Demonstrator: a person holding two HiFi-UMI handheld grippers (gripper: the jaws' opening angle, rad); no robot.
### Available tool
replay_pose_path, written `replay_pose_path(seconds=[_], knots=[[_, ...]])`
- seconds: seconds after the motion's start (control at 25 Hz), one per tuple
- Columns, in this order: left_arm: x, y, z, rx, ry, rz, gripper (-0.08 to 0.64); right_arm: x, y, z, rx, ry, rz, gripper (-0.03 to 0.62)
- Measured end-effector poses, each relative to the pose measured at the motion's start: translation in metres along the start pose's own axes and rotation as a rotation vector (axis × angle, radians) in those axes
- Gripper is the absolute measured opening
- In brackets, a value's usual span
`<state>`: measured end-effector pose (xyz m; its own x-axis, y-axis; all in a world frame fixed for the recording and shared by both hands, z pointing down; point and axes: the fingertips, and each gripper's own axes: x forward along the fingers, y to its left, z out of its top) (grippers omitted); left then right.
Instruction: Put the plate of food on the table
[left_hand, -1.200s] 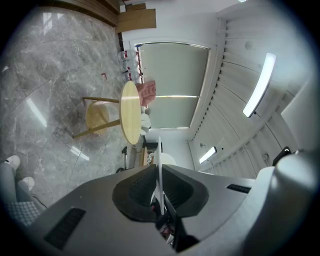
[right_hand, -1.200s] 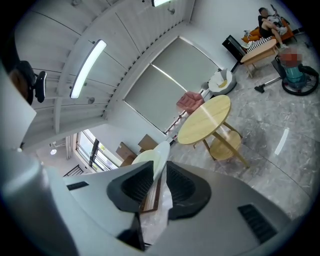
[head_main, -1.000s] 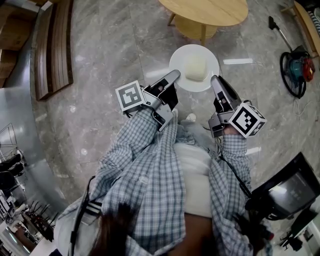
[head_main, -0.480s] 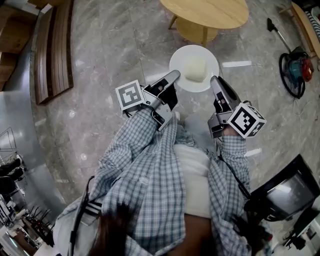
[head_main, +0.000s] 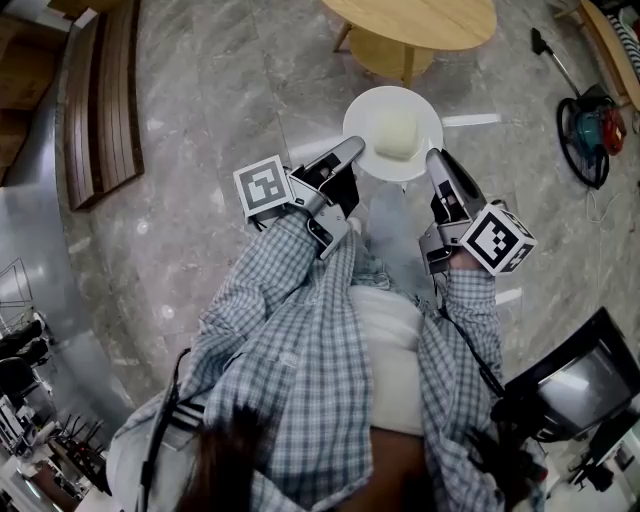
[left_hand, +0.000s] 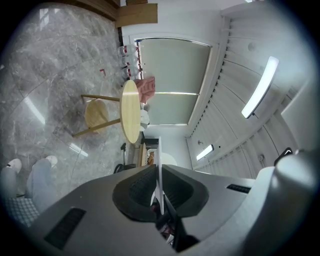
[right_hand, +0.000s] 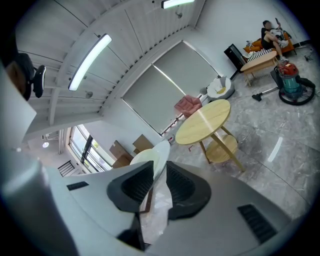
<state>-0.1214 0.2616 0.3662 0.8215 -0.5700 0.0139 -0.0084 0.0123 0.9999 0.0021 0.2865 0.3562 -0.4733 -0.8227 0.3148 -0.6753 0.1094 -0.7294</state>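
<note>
A white round plate (head_main: 372, 112) carries a pale block of food (head_main: 396, 133) and hangs above the marble floor, just short of a round wooden table (head_main: 420, 22). My left gripper (head_main: 352, 150) is shut on the plate's left rim. My right gripper (head_main: 434, 157) is shut on its right rim. In the left gripper view the plate's edge (left_hand: 159, 170) shows as a thin white line clamped between the dark pads, with the table (left_hand: 130, 112) ahead. In the right gripper view the plate (right_hand: 150, 159) sits between the pads, and the table (right_hand: 202, 122) lies beyond.
A lower shelf (head_main: 385, 55) sits under the tabletop. A vacuum cleaner (head_main: 588, 130) stands on the floor at right. A wooden bench (head_main: 105, 95) lies at left. A dark monitor-like device (head_main: 575, 380) is at lower right. A person sits on a far bench (right_hand: 272, 37).
The plate and both grippers have shifted slightly up the view, toward the table. Both grips are unchanged.
</note>
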Motion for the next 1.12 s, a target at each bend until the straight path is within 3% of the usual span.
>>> replay_pose_path(seconds=[0.56,0.8,1.12], knots=[[0.022,0.002,0.042,-0.004,-0.048,0.001,0.031,0.046,-0.005,0.025,-0.015,0.036,0.034,0.087],[0.082,0.003,0.073,-0.013,-0.064,0.006,0.031,0.083,-0.034,0.077,-0.015,0.048,0.044,0.087],[0.081,0.001,0.072,-0.016,-0.069,0.004,0.029,0.082,-0.031,0.079,-0.035,0.049,0.049,0.087]])
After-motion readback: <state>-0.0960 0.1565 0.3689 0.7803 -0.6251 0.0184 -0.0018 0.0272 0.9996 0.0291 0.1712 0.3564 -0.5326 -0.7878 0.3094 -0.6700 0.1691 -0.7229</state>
